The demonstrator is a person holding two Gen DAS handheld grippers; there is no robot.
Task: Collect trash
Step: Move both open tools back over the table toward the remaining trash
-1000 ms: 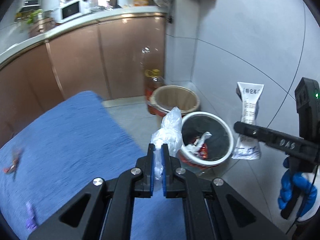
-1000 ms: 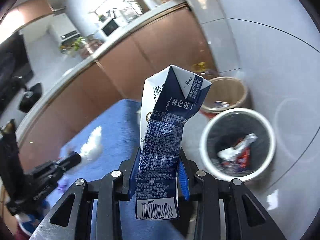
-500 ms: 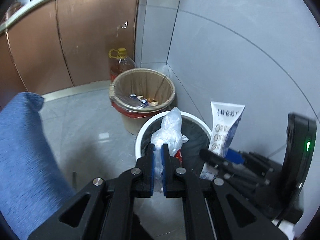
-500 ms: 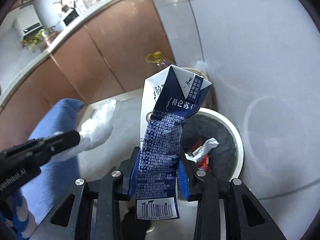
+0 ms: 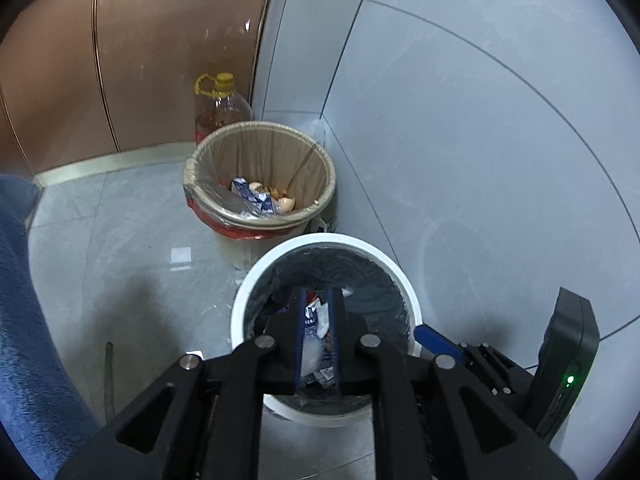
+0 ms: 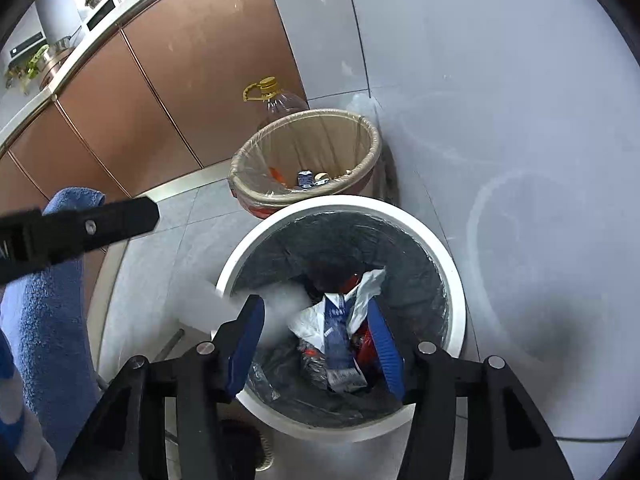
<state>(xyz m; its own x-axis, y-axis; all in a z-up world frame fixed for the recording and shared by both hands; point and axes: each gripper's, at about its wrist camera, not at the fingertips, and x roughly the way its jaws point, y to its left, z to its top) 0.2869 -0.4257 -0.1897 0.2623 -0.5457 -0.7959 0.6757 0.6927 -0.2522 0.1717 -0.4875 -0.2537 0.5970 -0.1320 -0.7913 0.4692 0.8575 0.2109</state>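
Observation:
A white bin (image 5: 248, 292) (image 6: 456, 288) with a black liner stands on the floor. My left gripper (image 5: 318, 300) hangs over it, jaws a little apart, nothing held; the clear plastic bag (image 5: 310, 354) lies in the bin below. My right gripper (image 6: 316, 320) is open wide above the same bin. The blue and white milk carton (image 6: 336, 340) lies inside among white and red wrappers (image 6: 368, 284). A blurred white shape (image 6: 280, 304) shows by my right gripper's left finger.
A second bin with a beige liner (image 5: 260, 152) (image 6: 308, 140) stands behind, holding scraps. An oil bottle with a yellow cap (image 5: 220, 100) (image 6: 272, 96) is in the corner. Brown cabinets, a grey tiled wall and blue cloth (image 6: 48, 320) surround the spot.
Both grippers moved over the white bin and opened. The plastic bag left my left gripper and the milk carton left my right gripper; both now lie in the bin.

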